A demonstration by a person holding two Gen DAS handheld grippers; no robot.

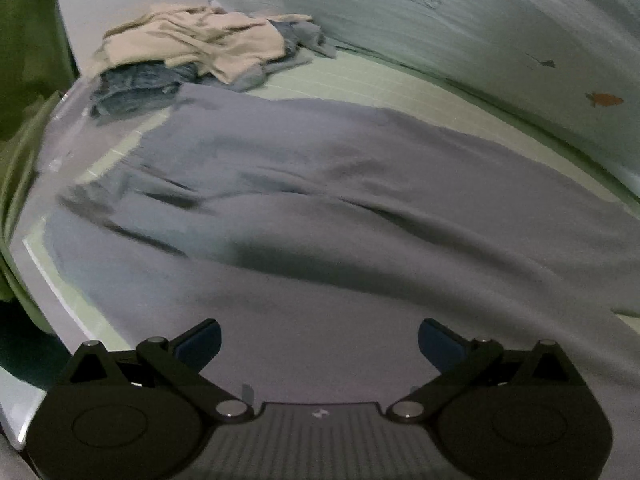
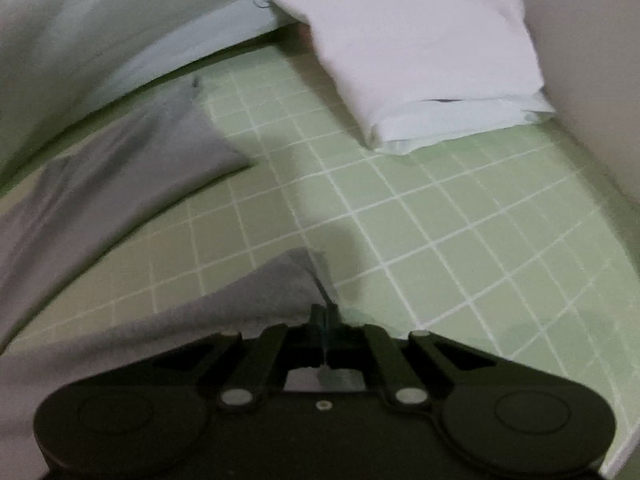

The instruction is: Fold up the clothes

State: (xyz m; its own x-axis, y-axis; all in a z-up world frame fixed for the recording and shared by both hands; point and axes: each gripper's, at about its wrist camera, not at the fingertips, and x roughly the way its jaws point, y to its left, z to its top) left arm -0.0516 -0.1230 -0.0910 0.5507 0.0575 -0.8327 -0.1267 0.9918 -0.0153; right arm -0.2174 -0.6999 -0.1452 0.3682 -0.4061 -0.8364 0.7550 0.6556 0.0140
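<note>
Across the green checked bed sheet [image 1: 384, 80] lies a grey garment [image 1: 320, 208], spread wide and rumpled with shallow folds. On the right wrist view two of its ends reach out over the sheet [image 2: 440, 220]: one [image 2: 132, 160] lies flat near the wall, the other [image 2: 276, 284] is pinched at its tip by the right gripper [image 2: 324, 316], whose fingers are clamped together on the cloth. The left gripper [image 1: 319, 340] hovers over the broad part of the grey garment with its blue-padded fingers [image 1: 202, 342] spread wide apart, holding nothing. At the far end of the bed sits a heap of other clothes [image 1: 192, 48], beige on top of blue-grey pieces. A white pillow [image 2: 420, 52] rests on the sheet in the corner against the wall [image 1: 480, 20].
</note>
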